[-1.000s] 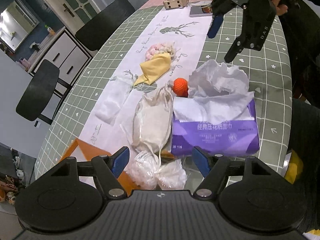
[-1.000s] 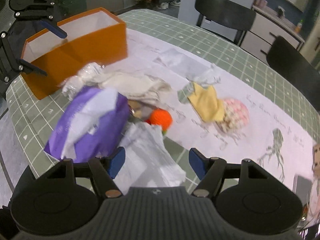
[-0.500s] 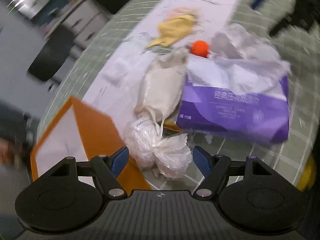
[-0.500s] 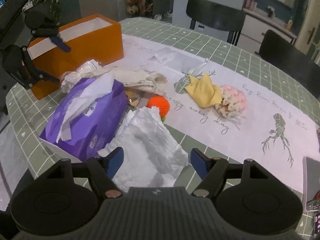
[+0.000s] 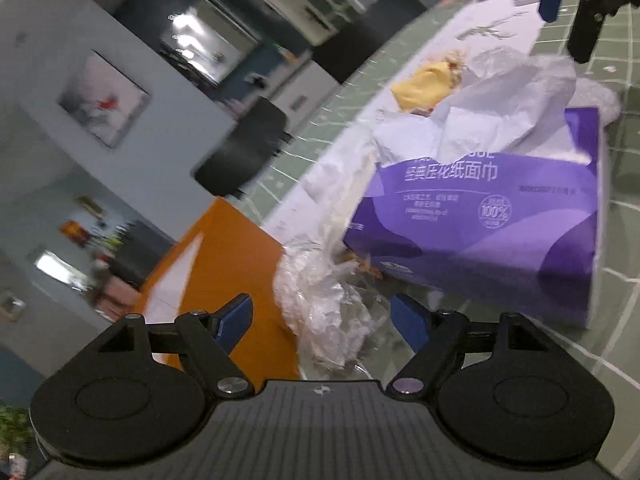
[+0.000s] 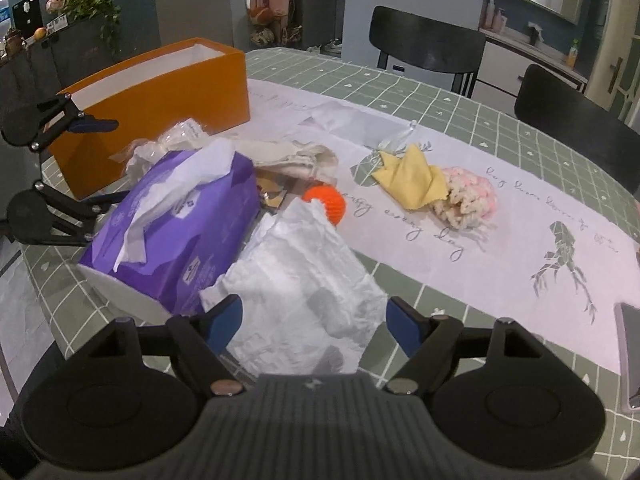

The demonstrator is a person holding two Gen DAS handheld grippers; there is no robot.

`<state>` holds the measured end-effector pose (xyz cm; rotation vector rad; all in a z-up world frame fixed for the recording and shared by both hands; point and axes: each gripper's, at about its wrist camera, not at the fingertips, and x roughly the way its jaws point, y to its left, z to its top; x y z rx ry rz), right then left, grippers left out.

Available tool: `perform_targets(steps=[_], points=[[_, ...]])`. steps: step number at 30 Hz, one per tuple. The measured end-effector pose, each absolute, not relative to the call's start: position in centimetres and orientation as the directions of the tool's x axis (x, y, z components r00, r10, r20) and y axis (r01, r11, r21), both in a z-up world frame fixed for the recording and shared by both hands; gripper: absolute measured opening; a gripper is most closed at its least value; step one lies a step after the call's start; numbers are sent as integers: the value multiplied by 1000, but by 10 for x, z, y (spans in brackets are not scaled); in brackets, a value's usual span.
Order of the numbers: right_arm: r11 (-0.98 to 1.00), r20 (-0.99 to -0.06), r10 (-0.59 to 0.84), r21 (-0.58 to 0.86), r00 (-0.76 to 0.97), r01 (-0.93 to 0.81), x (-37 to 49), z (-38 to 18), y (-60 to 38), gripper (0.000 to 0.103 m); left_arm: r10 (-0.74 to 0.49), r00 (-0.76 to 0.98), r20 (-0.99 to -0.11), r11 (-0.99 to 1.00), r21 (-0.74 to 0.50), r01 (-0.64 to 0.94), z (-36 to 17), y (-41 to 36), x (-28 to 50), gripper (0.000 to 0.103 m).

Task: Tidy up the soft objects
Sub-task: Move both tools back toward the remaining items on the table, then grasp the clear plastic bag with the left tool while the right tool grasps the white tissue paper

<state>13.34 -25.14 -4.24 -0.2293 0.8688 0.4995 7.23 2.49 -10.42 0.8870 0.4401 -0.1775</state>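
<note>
Tongs first: the left tongs (image 5: pixel 322 322) stand wide apart, their jaws having just been opening, and a crumpled clear plastic bag (image 5: pixel 320 300) lies between the blue pads without either pad pressing on it. The right tongs (image 6: pixel 314 322) are also spread wide, jaws likewise just opening, with a loose white tissue sheet (image 6: pixel 296 280) lying between the pads; neither pad pinches it.

The plastic bag sits on the table (image 6: pixel 500 112) just beside the orange box (image 6: pixel 160 88) and close to the near end of the purple tissue pack (image 6: pixel 180 232). The pack lies flat, its long axis running from the left tongs' side toward the middle of the table, with white tissue spilling from its top slot. The loose sheet touches the pack's far end.

Beyond the pack a cream cloth pouch (image 6: pixel 292 156) lies stretched alongside it, and an orange ball (image 6: pixel 326 204) rests next to the sheet's edge. Farther along the white runner (image 6: pixel 520 216), a folded yellow cloth (image 6: pixel 412 184) overlaps a pink and white knitted piece (image 6: pixel 468 196). The orange box stands open-topped, its long side parallel to the runner.
</note>
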Motion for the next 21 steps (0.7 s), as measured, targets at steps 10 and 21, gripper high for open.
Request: perform_targets(steps=[10, 21], points=[[850, -783, 326, -4, 530, -527, 129, -47, -246, 80, 62, 886, -459, 541, 762, 357, -135, 15, 83, 94], [838, -800, 315, -19, 511, -546, 130, -57, -243, 81, 75, 901, -428, 519, 788, 331, -141, 17, 105, 82]])
